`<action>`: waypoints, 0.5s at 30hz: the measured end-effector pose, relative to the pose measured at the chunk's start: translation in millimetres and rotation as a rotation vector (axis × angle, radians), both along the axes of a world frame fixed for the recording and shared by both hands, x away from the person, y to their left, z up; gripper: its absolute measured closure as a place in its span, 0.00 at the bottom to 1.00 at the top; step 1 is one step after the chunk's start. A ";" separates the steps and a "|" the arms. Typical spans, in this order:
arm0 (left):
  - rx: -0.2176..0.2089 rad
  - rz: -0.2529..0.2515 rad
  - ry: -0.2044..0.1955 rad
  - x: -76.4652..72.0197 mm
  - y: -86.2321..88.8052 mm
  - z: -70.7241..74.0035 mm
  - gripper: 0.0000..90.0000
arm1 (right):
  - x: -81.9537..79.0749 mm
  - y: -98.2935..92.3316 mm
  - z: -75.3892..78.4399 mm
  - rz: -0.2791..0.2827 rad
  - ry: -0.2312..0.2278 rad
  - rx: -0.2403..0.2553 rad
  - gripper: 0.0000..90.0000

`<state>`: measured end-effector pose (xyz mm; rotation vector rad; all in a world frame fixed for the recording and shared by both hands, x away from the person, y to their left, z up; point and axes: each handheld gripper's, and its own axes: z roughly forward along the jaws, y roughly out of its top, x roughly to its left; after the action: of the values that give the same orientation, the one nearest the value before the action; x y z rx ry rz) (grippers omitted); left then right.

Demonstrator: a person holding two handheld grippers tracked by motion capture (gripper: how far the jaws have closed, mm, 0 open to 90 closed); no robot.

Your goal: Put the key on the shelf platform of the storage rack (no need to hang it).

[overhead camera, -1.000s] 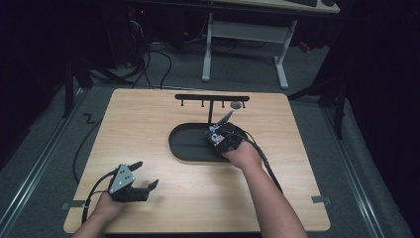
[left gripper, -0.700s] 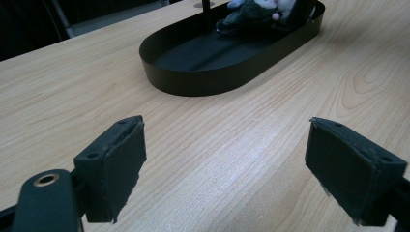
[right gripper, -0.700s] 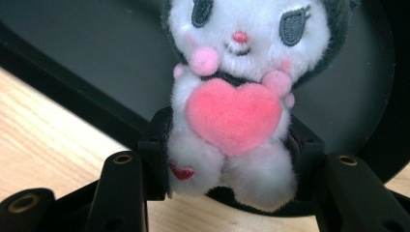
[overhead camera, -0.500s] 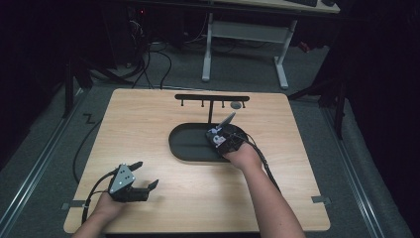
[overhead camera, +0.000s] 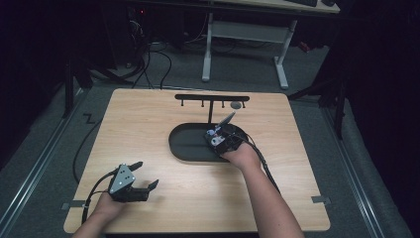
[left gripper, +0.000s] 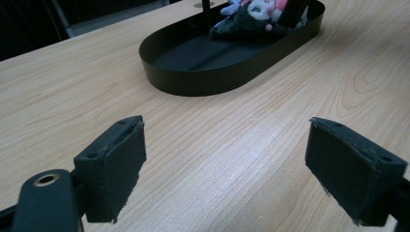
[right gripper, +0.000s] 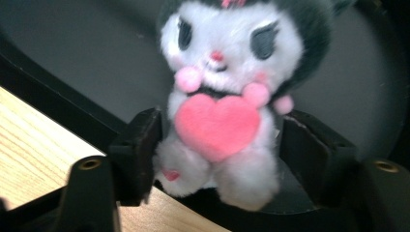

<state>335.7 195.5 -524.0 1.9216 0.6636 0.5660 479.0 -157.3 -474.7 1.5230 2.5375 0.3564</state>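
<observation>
A small plush toy (right gripper: 220, 53) with a white face, dark hood and pink heart sits between the jaws of my right gripper (right gripper: 220, 140), which is shut on its lower body. It hangs over the near rim of a black oval tray (overhead camera: 174, 145) at the middle of the table. In the high view my right gripper (overhead camera: 218, 138) is at the tray's right end, with the plush (overhead camera: 213, 140) under the hand. My left gripper (overhead camera: 147, 173) rests open near the front left of the table. Its jaws (left gripper: 227, 140) point at the tray (left gripper: 203, 77) and the plush (left gripper: 246, 19), with nothing between them.
A black rack with short pegs (overhead camera: 210, 98) stands behind the tray, with a small grey round piece (overhead camera: 236, 105) beside it. Bare wooden tabletop (overhead camera: 148, 124) spreads around the tray. Cables trail from both grippers toward the table's front.
Almost nothing has moved. My right gripper stays at the tray's right end, only tilting slightly; the left gripper has kept still.
</observation>
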 end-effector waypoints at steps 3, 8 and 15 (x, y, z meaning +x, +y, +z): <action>0.002 0.000 0.000 0.0 -0.3 -0.1 0.17 | -0.9 -1.7 4.8 0.004 -0.019 0.017 0.32; 0.001 0.000 0.001 0.1 -0.4 -0.2 0.17 | -3.5 -4.6 13.7 -0.002 -0.041 0.034 0.32; 0.004 0.000 0.002 -0.1 -0.7 -0.2 0.17 | -9.3 -6.6 20.2 -0.007 -0.049 0.038 0.32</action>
<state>335.6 194.7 -524.2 1.9258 0.6636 0.5657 469.7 -164.0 -454.5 1.5169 2.5017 0.4377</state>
